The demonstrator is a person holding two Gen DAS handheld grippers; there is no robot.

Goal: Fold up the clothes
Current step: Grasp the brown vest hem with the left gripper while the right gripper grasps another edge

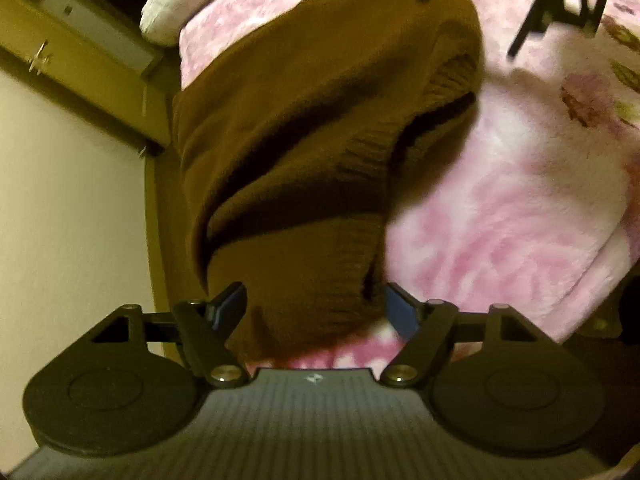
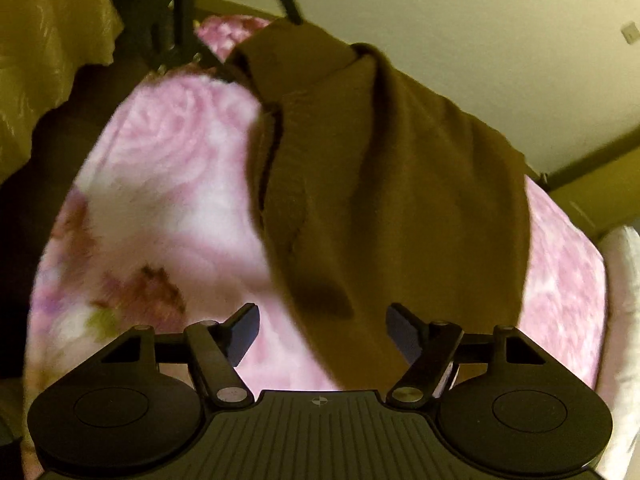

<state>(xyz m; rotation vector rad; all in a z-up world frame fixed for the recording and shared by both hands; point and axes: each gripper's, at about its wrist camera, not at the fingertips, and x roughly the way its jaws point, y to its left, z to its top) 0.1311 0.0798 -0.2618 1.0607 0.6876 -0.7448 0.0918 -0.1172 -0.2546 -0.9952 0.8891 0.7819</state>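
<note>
Item: brown knit sweater (image 1: 320, 128), ribbed at hem and cuff. It lies bunched and creased on a pink floral blanket (image 1: 520, 200) and reaches that blanket's left edge in the left wrist view, where the cloth runs over the side next to a wooden frame (image 1: 158, 208). In the right wrist view the sweater (image 2: 400, 184) crosses the blanket (image 2: 160, 160) diagonally, from the far edge down toward the camera.

Left gripper (image 1: 316, 304): jaws spread wide, holding nothing; a ribbed fold of the sweater sits between the two fingers. Whether the cloth touches the pads cannot be told.

Right gripper (image 2: 324, 328): jaws spread wide, holding nothing; the near end of the sweater lies between the fingers, closer to the right one. Seen from the left wrist view, the right gripper (image 1: 560, 0) appears above the blanket's far side, blurred.

Also present: white pillow (image 1: 172, 4) at the blanket's far left corner; pale wall (image 1: 68, 200).
</note>
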